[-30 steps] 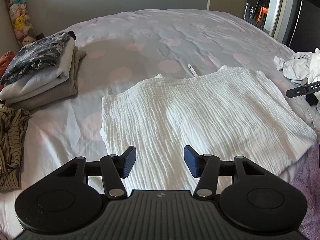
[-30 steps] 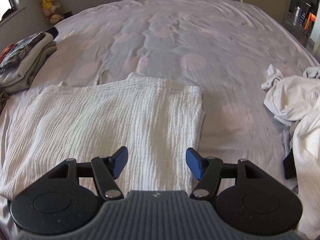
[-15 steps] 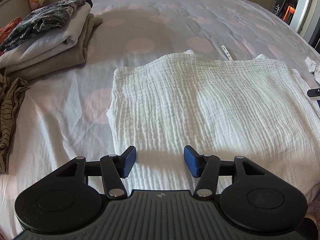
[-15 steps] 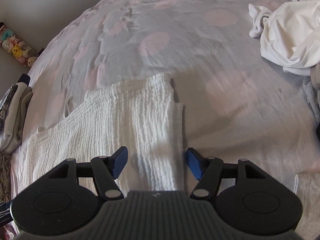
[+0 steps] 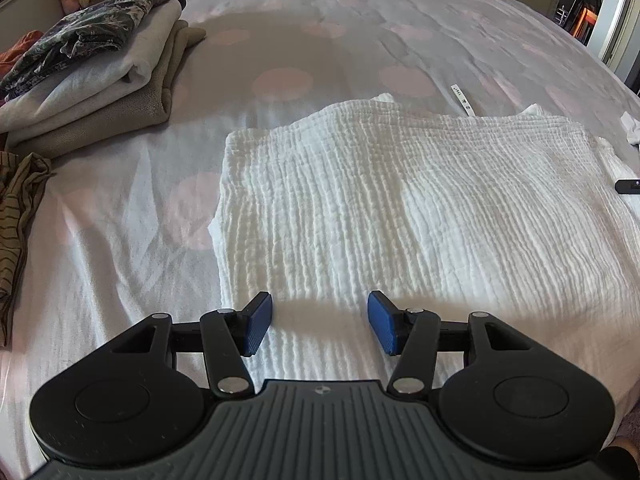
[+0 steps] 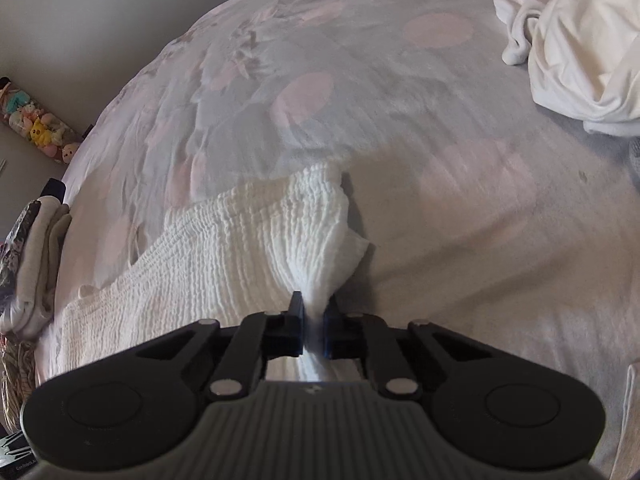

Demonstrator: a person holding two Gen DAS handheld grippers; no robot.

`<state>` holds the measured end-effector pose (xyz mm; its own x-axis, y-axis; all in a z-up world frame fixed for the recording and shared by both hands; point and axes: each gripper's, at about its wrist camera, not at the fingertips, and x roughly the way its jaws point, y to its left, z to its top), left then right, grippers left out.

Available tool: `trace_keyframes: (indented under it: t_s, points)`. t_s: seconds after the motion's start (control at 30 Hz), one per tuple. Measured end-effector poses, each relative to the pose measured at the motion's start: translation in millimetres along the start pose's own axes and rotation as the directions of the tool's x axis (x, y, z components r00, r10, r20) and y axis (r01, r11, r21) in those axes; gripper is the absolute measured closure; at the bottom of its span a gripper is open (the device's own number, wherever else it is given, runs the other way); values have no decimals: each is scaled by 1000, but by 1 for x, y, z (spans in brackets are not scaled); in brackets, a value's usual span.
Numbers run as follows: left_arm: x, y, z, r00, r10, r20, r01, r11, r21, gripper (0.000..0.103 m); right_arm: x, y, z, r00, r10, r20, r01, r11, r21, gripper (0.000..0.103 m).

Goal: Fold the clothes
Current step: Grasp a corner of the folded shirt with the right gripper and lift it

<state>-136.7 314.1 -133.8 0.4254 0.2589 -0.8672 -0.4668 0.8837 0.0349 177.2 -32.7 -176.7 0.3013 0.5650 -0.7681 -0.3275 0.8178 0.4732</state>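
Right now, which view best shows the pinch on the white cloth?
The right wrist view: the right hand-held gripper has just closed on the white cloth, bunching its corner. The left wrist view shows the cloth lying flat, not the pinch.

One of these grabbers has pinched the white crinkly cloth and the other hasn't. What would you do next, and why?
Probably close the left gripper on the white cloth. Its fingers stand open over the near edge, holding nothing, while the right gripper has just closed, bunching its corner. Folding likely needs both corners held.
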Motion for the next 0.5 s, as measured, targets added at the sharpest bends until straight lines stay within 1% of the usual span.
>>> trace_keyframes:
  t_s: [0.03,0.1,0.13,0.2,0.27,0.37,0.5]
  points:
    - [-2,2,-1,1000,4,3,-4,1000,-3,52,-5,6,1,1000,8,9,-8,1000,-6,93]
    - [-8,6,-3,1000,5,16,-5,1000,-15,52,-20,24,2,998,49,25,-49,999,-23,93]
    - [-12,8,-4,1000,-3,27,4,1000,-24,52,-28,34,2,997,73,32,-72,997,-32,93]
    - [-18,13,-6,999,-21,45,23,999,-45,48,-44,56,3,992,118,43,-115,992,-53,93]
    - [-23,17,-8,998,-30,56,33,998,-61,47,-57,81,3,986,161,47,-158,985,-69,93]
    - [-32,23,-14,996,-40,81,46,996,-72,47,-67,121,2,977,212,31,-209,974,-82,93]
    - [-42,34,-20,992,-54,116,66,993,-96,47,-64,179,-12,968,249,-15,-249,961,-122,94]
